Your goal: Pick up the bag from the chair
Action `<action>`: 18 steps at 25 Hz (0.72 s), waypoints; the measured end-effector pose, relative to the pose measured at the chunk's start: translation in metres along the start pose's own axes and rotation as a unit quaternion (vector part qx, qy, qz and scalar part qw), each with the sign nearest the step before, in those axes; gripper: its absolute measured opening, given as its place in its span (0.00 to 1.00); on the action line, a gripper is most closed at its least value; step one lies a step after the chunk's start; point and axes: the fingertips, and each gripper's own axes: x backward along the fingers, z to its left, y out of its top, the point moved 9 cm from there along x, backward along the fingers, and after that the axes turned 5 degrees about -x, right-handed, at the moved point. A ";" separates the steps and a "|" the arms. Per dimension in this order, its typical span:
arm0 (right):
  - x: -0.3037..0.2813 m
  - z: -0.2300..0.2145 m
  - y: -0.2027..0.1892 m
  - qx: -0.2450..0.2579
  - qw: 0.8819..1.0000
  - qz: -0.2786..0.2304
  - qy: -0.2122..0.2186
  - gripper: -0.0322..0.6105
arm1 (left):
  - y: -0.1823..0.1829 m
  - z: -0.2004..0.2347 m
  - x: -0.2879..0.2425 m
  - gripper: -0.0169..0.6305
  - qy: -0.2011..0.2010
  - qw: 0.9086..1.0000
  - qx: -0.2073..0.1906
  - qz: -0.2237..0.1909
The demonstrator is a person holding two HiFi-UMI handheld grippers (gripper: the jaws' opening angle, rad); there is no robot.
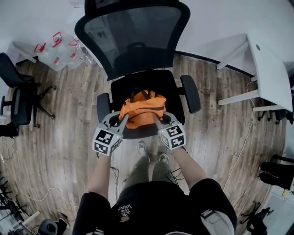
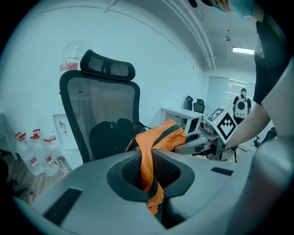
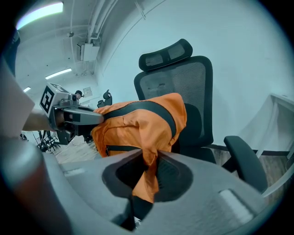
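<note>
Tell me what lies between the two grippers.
The orange bag spans the gap, pinched by the left gripper and right gripper; the head view shows it.

Chair (image 1: 133, 32) headrest cut off at top edge; bag (image 1: 142, 111) hides seat front.

Floored in wood planks (image 1: 59, 151) beneath white walls (image 1: 36, 18), with a white desk (image 1: 271, 73) at right, a black chair (image 1: 20, 98) and clear bottles (image 1: 59, 53) at left, lit by ceiling strips (image 3: 39, 13).
</note>
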 end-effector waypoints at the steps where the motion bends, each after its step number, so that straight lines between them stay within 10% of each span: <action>1: 0.003 0.001 0.002 0.001 1.000 -0.001 0.001 0.12 | 0.003 -0.001 0.002 0.08 0.001 1.000 0.000 -0.002; 18: 0.060 0.020 0.052 0.019 1.000 -0.024 0.006 0.11 | 0.059 -0.021 0.040 0.08 0.018 0.999 -0.009 -0.049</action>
